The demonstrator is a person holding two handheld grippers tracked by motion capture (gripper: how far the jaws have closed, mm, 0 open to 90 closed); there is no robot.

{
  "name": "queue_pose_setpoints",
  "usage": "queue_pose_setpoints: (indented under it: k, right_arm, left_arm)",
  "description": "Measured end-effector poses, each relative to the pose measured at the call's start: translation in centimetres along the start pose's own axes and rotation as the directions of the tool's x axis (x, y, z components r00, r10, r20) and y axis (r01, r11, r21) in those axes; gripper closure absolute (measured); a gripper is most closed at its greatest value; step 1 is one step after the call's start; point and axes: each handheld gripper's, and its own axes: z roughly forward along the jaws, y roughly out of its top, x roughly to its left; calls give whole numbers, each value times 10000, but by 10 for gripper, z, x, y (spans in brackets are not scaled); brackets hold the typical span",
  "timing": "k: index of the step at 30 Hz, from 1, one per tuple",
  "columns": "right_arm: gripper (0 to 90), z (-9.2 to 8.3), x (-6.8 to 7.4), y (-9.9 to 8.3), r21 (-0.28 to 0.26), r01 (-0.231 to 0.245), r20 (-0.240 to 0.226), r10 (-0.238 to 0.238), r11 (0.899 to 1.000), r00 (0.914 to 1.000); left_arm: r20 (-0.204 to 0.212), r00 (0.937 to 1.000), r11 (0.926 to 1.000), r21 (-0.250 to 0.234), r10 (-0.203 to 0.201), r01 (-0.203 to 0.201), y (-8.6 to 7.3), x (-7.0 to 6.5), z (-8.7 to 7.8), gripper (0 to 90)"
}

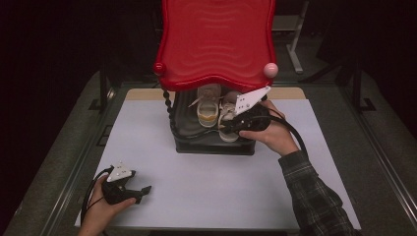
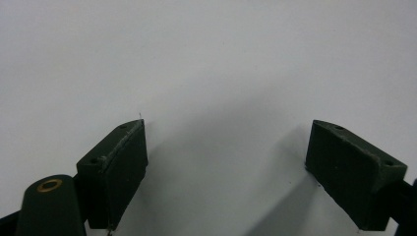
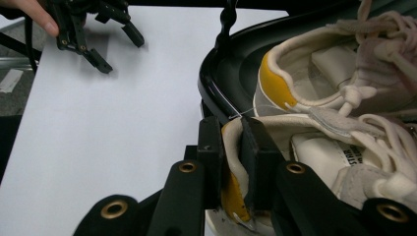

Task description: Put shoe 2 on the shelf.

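A white table (image 1: 206,187) is taking up most of the high view, with a red-topped black stand (image 1: 215,39) sitting at upper center. Two white sneakers are lying on its black tray (image 3: 231,73). The right gripper (image 3: 231,162) is clamping the nearer sneaker's (image 3: 314,162) yellow heel. The left gripper (image 1: 140,191) is resting released at lower left.

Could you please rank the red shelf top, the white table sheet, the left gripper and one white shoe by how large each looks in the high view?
1. White table sheet.
2. Red shelf top, though it sits nearer the camera.
3. Left gripper and the white shoe look alike; unranked, shoe partly hidden.
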Motion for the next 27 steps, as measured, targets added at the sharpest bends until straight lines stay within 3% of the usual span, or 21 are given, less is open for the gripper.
queue_pose_setpoints:
  k: [5, 10, 13, 16, 19, 21, 22, 24, 27]
  right_arm:
    - [770, 5, 4, -6, 202, -105, 117, 103, 9997, 9999]
    - [648, -5, 7, -8, -327, -333, 478, 348, 9989, 9982]
    - [642, -18, 10, -10, -661, -488, 663, 532, 9966, 9964]
    - [665, -34, 18, -17, -1021, -774, 873, 864, 9918, 9924]
    - [825, -43, 27, -25, -1245, -850, 644, 936, 9886, 9935]
    - [894, -45, 34, -31, -1232, -951, 448, 1012, 9878, 9939]
    - [899, -44, 37, -35, -1252, -1048, 326, 1096, 9866, 9934]
    - [900, -41, 41, -41, -1177, -1192, 240, 1228, 9859, 9921]
    - [900, -34, 45, -51, -1148, -1465, 155, 1493, 9825, 9887]
  left_arm:
    - [-3, 10000, 10000, 3, 5, -5, 0, 0, 0, 150]
    - [-13, 10000, 10000, -13, 0, 0, 0, 0, 0, 150]
    - [-5, 10000, 10000, 3, 4, -4, 0, 0, 0, 150]
    - [-8, 10000, 10000, 3, 1, -1, 0, 0, 0, 151]
    - [-57, 9999, 9999, 79, -93, 93, 1, -1, -1, 160]
    - [150, 9999, 10000, 32, -48, 47, 5, -2, -4, 243]
    - [451, 9990, 9998, -179, -36, 44, 7, -3, -5, 348]
    - [679, 9977, 9985, -534, -76, 112, 13, -7, -7, 382]
    - [1217, 9916, 9926, -1179, 445, -301, 34, -19, -8, 609]
